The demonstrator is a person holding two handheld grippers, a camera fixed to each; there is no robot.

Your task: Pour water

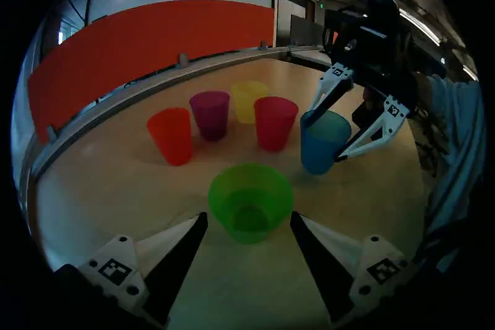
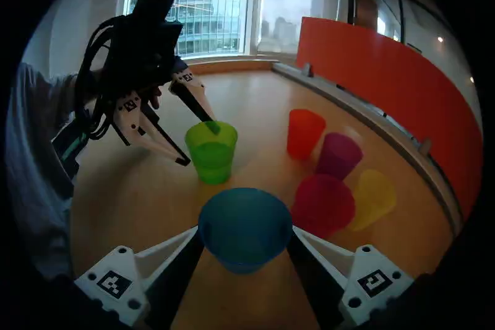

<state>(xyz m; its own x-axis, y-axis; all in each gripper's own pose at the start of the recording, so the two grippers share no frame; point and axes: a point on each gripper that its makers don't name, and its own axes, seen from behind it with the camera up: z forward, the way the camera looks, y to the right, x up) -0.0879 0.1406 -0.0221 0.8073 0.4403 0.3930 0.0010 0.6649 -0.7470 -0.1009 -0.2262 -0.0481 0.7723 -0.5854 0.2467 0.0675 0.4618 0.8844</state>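
Your left gripper (image 1: 247, 218) has its fingers (image 1: 179, 249) spread wide, one on each side of the green cup (image 1: 250, 203). The tips sit right against the cup's walls, but you cannot tell whether they press on it. The green cup stands upright on the wooden table (image 1: 124, 194).

Your right gripper (image 2: 244, 231) is closed on the blue cup (image 2: 245, 228), with both fingers (image 2: 158, 256) pressing its sides just below the rim. In the left gripper view the blue cup is beyond the green cup and to its right, upright and apart from it. Whether its base rests on the table cannot be told.

Seen the same way, four more cups stand beyond the green cup. The red cup (image 1: 274, 122) is straight behind it, near the blue cup. The purple cup (image 1: 210, 114) is behind it to the left, and the orange cup (image 1: 171, 135) is farther left. The yellow cup (image 1: 247, 101) is farthest back, between the purple and red ones.

Whether any cup holds water cannot be seen.

A long orange panel (image 1: 154, 39) runs along the table edge behind the cups.
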